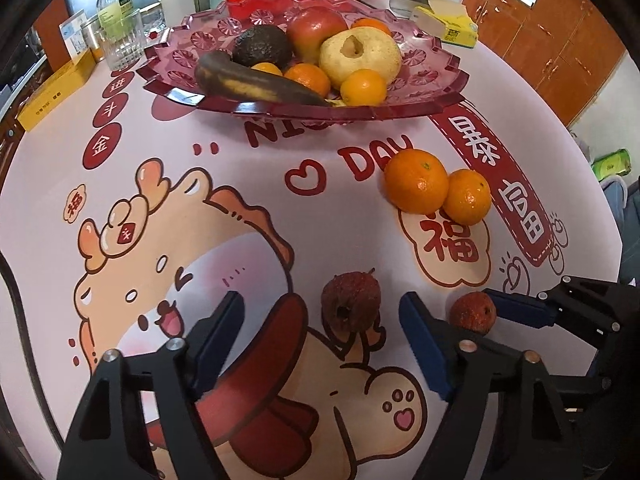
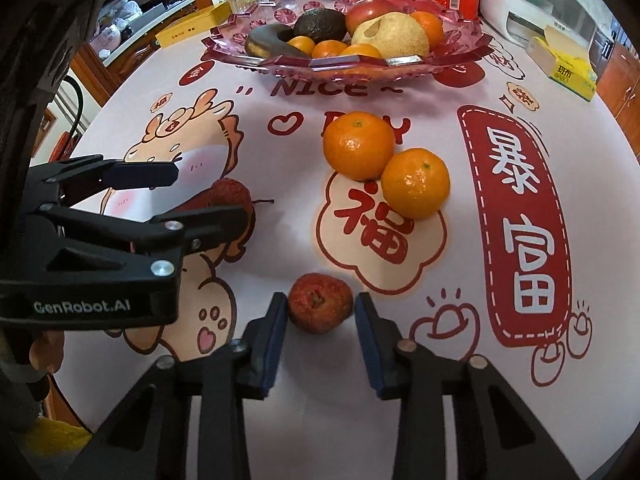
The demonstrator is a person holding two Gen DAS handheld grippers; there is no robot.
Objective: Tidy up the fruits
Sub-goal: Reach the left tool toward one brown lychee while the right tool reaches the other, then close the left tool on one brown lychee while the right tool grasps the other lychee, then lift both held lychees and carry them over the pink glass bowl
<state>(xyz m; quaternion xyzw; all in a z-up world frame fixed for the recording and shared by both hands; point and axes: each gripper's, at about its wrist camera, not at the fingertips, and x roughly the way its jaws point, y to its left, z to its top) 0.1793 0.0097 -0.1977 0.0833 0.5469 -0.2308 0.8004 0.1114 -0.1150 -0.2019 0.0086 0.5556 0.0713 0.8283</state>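
On the pale printed bench (image 2: 248,128), I bring both tools down at once on 2 small, rough-skinned dark red fruits. My right gripper (image 2: 321,312) has its 2 blue-padded fingers (image 2: 276,340) drawn in against the brighter red fruit (image 2: 320,303), 1 pad on each flank; they look clenched on it, though it rests on the bench, not yet lifted. My left gripper (image 1: 322,316) stands released: the darker, wrinkled red fruit (image 1: 351,303) sits between its spread fingers (image 1: 420,344), nearer the right-hand one and touching neither, so the closing is not yet done there.

Just beyond my right fingers lie 2 glossy orange mandarins (image 2: 386,166), touching each other, waiting loose on the bench. Farther out stands the scalloped pink glass fruit dish (image 2: 460,46), already heaped with a blackened banana (image 1: 256,82), a dark avocado (image 1: 262,46), a red apple (image 1: 316,28), a yellow pear (image 1: 360,56) and more mandarins. I judge that dish the place for every loose fruit, which is why both grips start at the nearest pieces.
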